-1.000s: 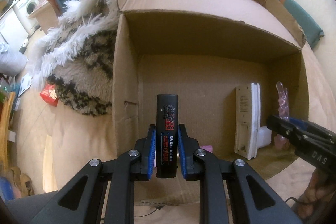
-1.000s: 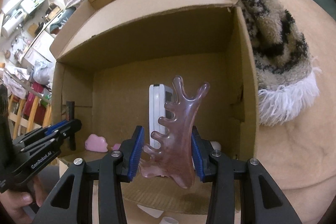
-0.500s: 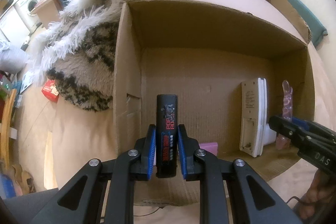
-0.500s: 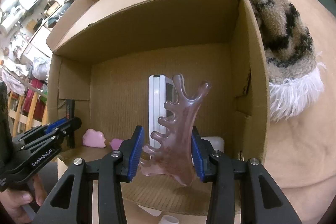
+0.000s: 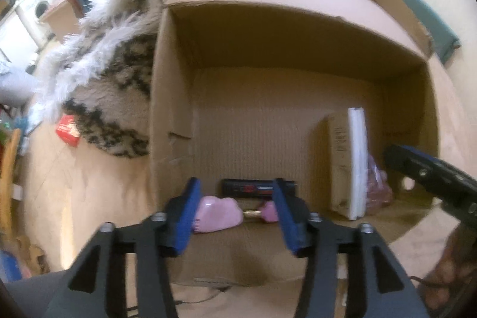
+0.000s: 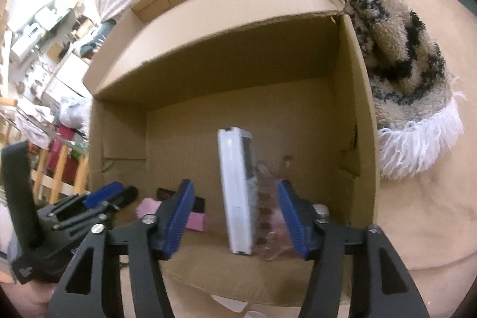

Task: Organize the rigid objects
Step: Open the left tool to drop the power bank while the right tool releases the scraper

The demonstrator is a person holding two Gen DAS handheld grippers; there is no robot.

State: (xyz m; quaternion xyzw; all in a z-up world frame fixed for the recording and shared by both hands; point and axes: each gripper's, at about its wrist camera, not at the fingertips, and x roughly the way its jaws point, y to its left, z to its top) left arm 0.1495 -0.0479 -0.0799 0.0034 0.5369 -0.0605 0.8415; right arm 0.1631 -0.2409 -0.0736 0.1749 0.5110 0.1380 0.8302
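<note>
A cardboard box (image 5: 176, 97) lies on its side, its opening facing me. My left gripper (image 5: 235, 216) is open and empty at the box mouth. The black battery (image 5: 256, 188) lies flat on the box floor against the back wall, behind a pink cloud-shaped object (image 5: 217, 213). My right gripper (image 6: 235, 218) is open and empty. The pink translucent comb-like piece (image 6: 271, 219) rests, blurred, between its fingers, leaning against an upright white remote (image 6: 235, 192). The comb-like piece (image 5: 377, 184) also shows in the left view beside the remote (image 5: 348, 163).
A shaggy black-and-cream rug (image 5: 119, 73) lies left of the box, with a red packet (image 5: 68, 129) beside it. A small pink block (image 6: 196, 221) sits on the box floor. The box stands on a tan floor (image 6: 417, 228). Furniture and clutter fill the far left.
Both grippers have opened. The black battery left the left gripper and now lies on the box floor. The pink comb-like piece dropped from the right gripper beside the remote.
</note>
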